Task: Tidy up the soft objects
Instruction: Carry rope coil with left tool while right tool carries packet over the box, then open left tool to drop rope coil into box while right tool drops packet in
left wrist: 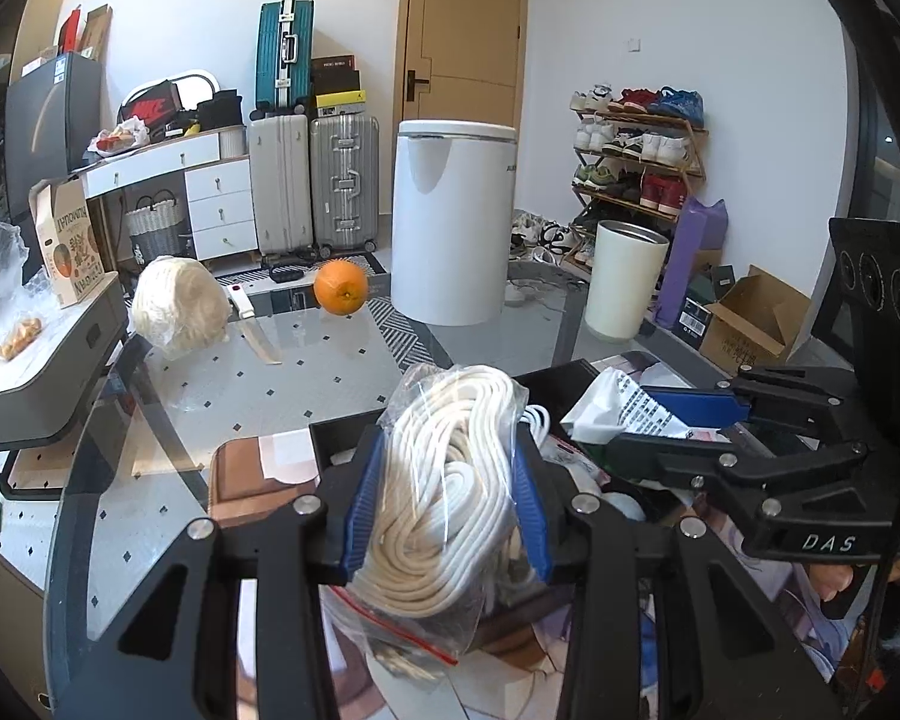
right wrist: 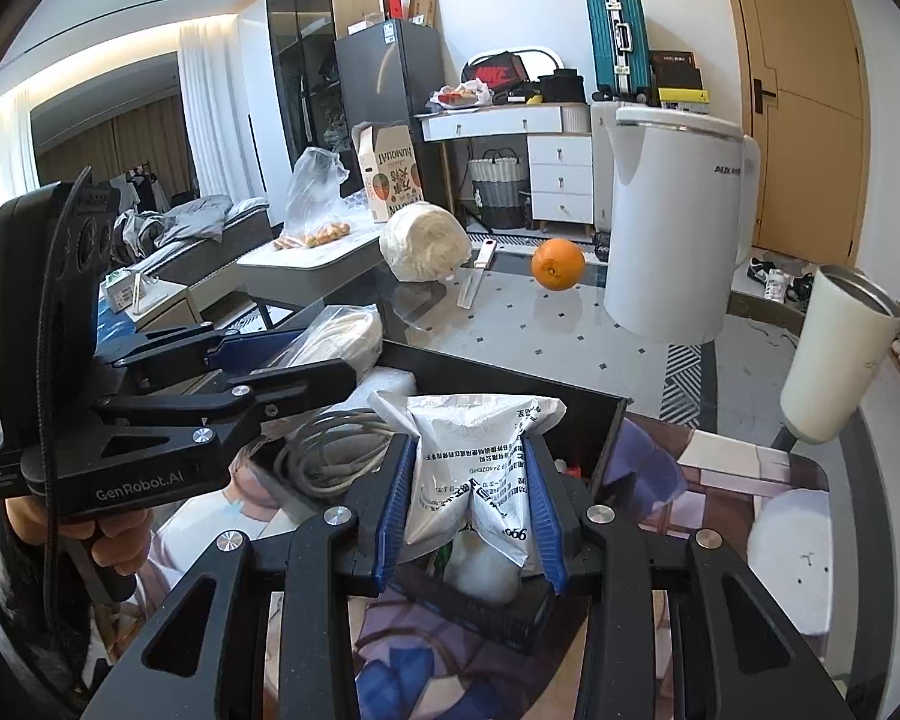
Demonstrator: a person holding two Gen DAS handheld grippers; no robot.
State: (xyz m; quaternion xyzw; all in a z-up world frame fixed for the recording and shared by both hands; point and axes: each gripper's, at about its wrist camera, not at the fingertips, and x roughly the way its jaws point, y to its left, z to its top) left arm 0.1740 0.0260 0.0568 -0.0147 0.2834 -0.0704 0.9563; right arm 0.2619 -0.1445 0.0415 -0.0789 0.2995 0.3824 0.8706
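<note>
My left gripper (left wrist: pixel 447 480) is shut on a clear zip bag of white rope (left wrist: pixel 444 480), held above a black bin (left wrist: pixel 354 432) on the glass table. Seen from the right wrist, that same left gripper (right wrist: pixel 306 354) holds the rope bag (right wrist: pixel 342 336) at the bin's left side. My right gripper (right wrist: pixel 471 480) is shut on a white printed plastic pouch (right wrist: pixel 474 474) over the black bin (right wrist: pixel 606 444). It shows from the left wrist as the right gripper (left wrist: pixel 660 426) with the pouch (left wrist: pixel 618 408). A grey cable coil (right wrist: pixel 330 456) lies in the bin. A ball of cream yarn (left wrist: pixel 177 306) rests farther back on the table.
An orange (left wrist: pixel 341 287), a knife (left wrist: pixel 252 324), a tall white appliance (left wrist: pixel 453 222) and a white cup (left wrist: pixel 625 279) stand on the glass table (left wrist: pixel 330 372). A printed mat (right wrist: pixel 738 468) lies under the bin. A grey side table with bagged fruit (left wrist: pixel 6 348) is at left.
</note>
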